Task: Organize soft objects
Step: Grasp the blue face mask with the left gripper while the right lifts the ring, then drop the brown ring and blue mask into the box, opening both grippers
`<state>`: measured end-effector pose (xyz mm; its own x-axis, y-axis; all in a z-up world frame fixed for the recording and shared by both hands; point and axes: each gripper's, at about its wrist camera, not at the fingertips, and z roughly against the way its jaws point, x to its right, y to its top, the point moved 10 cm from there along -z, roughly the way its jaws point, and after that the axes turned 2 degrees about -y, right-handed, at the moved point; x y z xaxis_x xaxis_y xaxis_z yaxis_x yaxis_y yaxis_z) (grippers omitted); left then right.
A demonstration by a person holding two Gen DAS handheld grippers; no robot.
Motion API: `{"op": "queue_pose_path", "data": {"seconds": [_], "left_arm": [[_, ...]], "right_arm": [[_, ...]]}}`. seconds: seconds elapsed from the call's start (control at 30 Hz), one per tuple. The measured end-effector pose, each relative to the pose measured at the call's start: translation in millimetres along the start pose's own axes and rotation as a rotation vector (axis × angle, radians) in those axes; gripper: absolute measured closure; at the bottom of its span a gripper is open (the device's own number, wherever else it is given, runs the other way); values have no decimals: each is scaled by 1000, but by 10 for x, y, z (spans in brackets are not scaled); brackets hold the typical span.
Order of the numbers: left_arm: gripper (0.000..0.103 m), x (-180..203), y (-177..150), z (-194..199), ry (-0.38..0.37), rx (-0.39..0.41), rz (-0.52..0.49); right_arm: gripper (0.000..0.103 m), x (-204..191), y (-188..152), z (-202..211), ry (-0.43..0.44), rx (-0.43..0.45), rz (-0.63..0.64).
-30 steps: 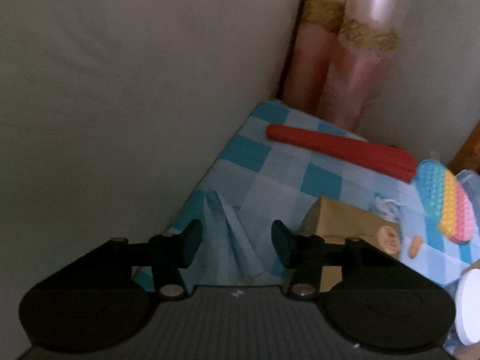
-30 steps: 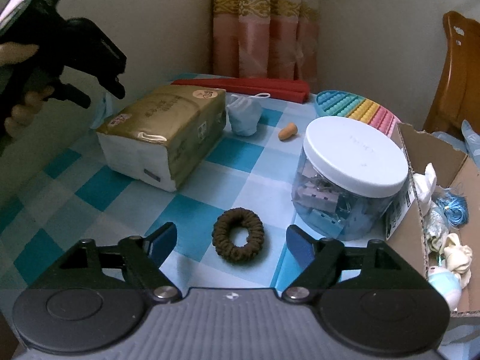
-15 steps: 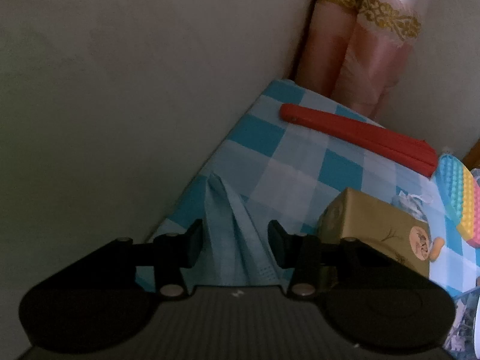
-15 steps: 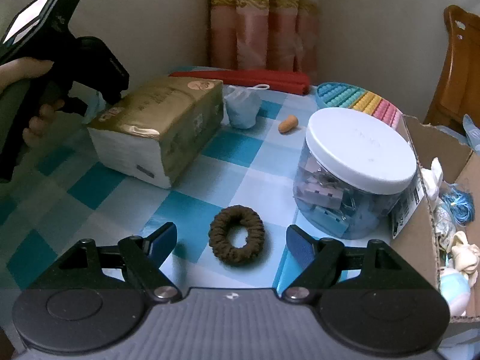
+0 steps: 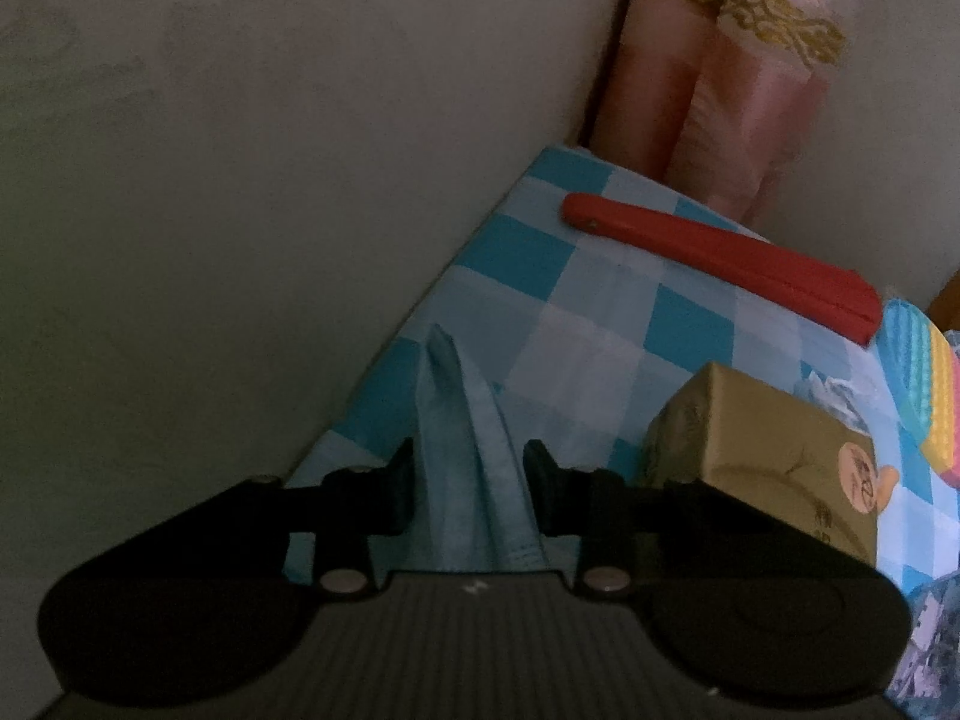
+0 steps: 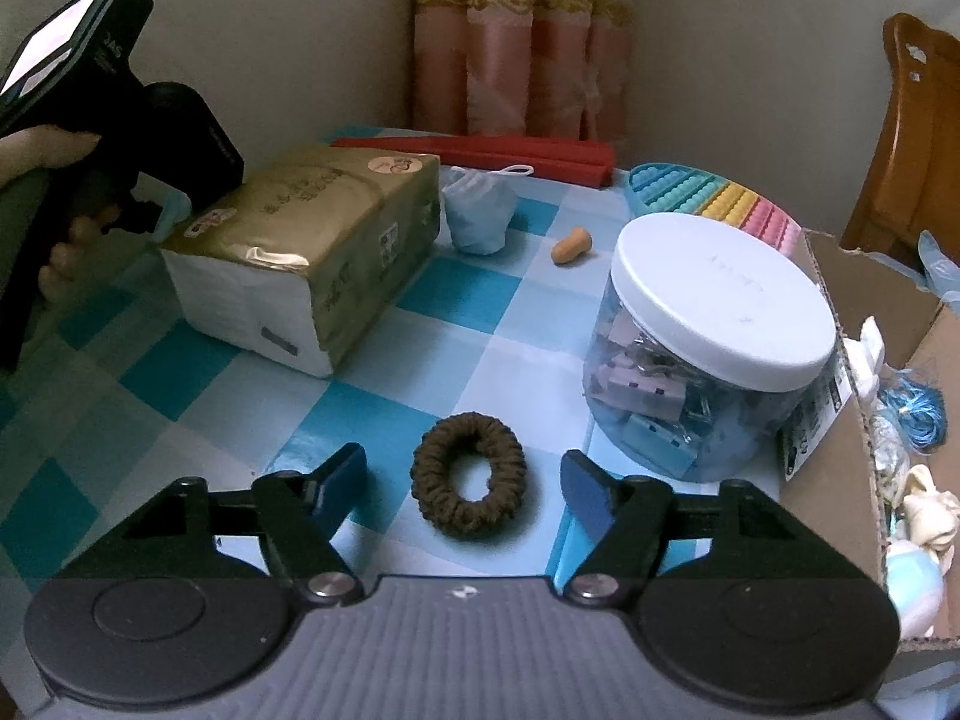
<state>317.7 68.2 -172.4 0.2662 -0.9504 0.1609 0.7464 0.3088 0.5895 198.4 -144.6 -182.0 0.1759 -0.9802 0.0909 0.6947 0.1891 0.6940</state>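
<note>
Sorting barely begun, most soft things lie loose.
Left gripper (image 5: 469, 483) straddles a blue cloth (image 5: 465, 456), grip uncertain; right gripper (image 6: 463, 476) hangs spread over the brown scrunchie (image 6: 469, 482) on the surface (image 6: 456, 300) near the cardboard box (image 6: 870, 438).

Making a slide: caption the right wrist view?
Open right gripper poised over a brown scrunchie on the checked tablecloth.

Print on the tissue pack (image 6: 312, 252) and jar label (image 6: 810, 426) is illegible.
</note>
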Motion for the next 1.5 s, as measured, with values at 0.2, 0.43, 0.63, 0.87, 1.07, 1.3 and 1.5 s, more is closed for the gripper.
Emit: {"op": "queue_pose_path", "data": {"seconds": [0.2,0.43,0.63,0.87,1.07,1.3,1.5], "left_arm": [[72,-22,-3,18,2,0,-8],[75,-34,-15,121,2,3,-22],[76,-55,-67,276,-4,4,-38],[76,-112,-279,615,-41,11,-51],[76,-74,-525,939,-79,5,-100],[76,117,-741,1291,-144,7,-161],[76,492,-918,1511,-203,0,-268]], "right_arm": [[49,28,-5,44,2,0,-14],[59,30,-4,55,3,-7,-6],[59,14,37,171,9,17,1],[59,19,57,382,21,44,6],[59,51,57,613,25,72,1],[59,265,53,999,-5,131,-1],[59,699,4,1248,-79,166,-26]]}}
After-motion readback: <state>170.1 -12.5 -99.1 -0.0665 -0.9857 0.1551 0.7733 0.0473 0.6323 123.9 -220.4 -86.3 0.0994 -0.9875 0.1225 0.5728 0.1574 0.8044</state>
